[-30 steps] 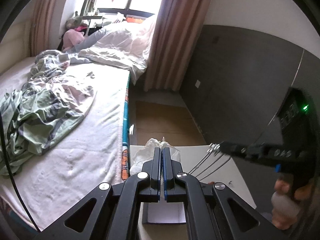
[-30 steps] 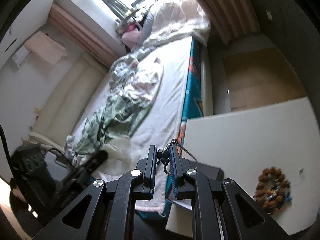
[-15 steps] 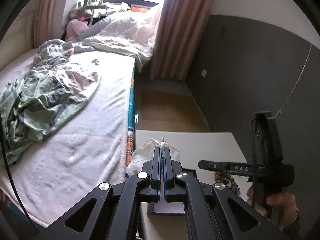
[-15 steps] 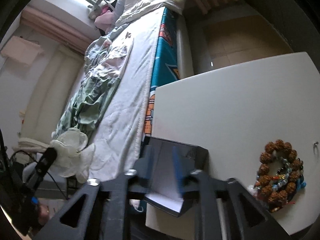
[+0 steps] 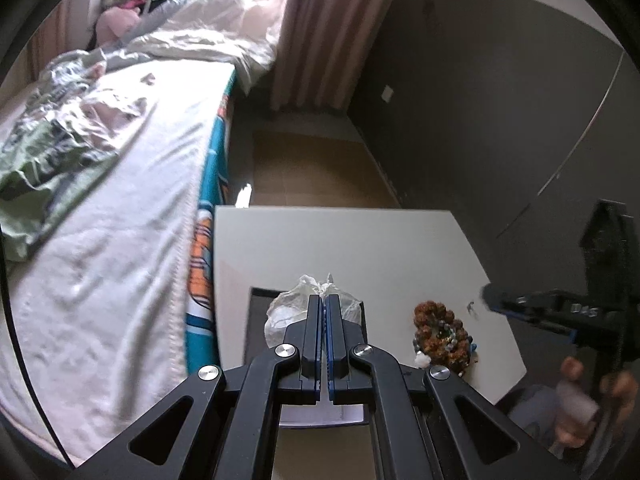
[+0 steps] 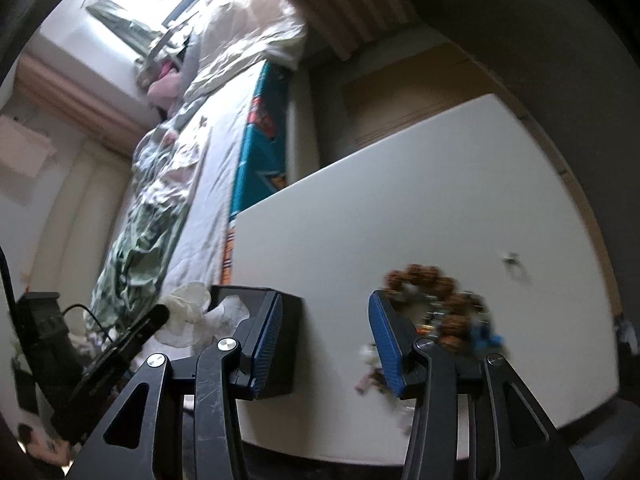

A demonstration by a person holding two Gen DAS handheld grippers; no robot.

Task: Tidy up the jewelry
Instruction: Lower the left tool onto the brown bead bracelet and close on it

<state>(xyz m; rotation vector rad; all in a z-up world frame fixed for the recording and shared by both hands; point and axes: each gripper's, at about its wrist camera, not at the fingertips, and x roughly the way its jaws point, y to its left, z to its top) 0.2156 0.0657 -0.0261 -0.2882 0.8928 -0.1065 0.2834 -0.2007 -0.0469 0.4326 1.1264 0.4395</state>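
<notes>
- On the white table (image 5: 360, 248) beside the bed (image 5: 120, 208), everything I need sits near my edge, so both tools angle down over it.
- Black box (image 5: 256, 320) lies open at the table's bed-side corner, white lining showing; I read it as the place the jewelry goes, hence my left tool parked over it.
- White plastic bag (image 5: 288, 308) is bunched at the box's far side; left gripper (image 5: 323, 300) has its jaws pressed together right in front of it. Whether a bit of bag is pinched, can't tell.
- Right gripper (image 6: 326, 332) has jaws apart, just been opening, nothing between the pads; it sits over bare table between box and beads, probably lining up the next pick.
- Bead pile (image 5: 440, 336) is the task's thing: chunky knobbly brown-orange beads coiled in a ring, smaller blue and pale beads tangled in it, lying just right of the box, untouched. Blurred in the right view.
- Tiny metal piece (image 6: 514, 266), maybe a ring or clasp, lies alone beyond the beads, apart from them.
</notes>
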